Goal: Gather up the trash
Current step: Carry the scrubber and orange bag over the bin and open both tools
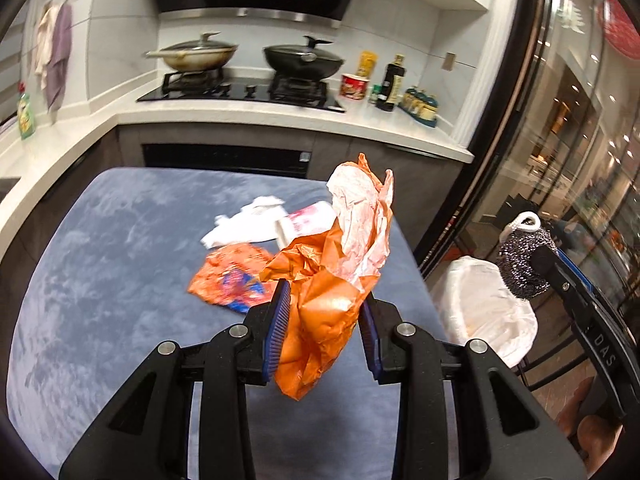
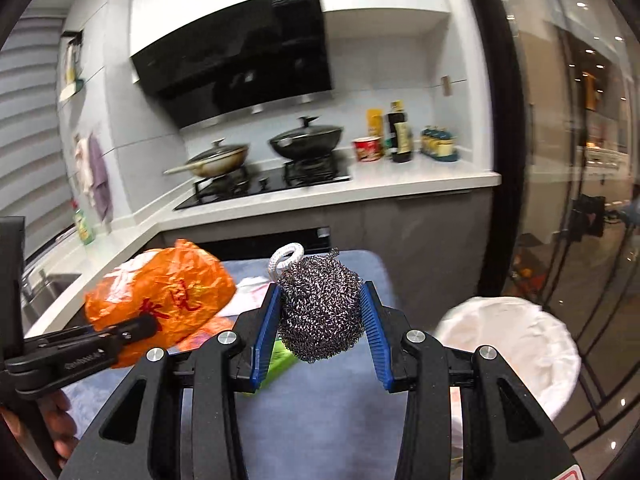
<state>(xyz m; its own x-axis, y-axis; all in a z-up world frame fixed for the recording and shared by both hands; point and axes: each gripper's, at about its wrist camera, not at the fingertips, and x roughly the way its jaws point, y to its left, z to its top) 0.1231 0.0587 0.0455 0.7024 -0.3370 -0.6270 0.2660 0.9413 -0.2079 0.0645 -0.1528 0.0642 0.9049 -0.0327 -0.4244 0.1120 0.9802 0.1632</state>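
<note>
L gripper [image 1: 324, 312] pinches orange bag [image 1: 340, 240] upright (long axis vertical).

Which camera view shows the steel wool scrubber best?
The right wrist view: the steel wool scrubber sits centred and sharp between the pads of the right tool, its white loop visible. The left wrist view shows it only small at the right edge, seen from the side.

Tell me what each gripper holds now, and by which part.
The left gripper pinches the crumpled orange plastic bag near its lower middle. The right gripper clamps the steel wool scrubber across its round body, white loop on top.
</note>
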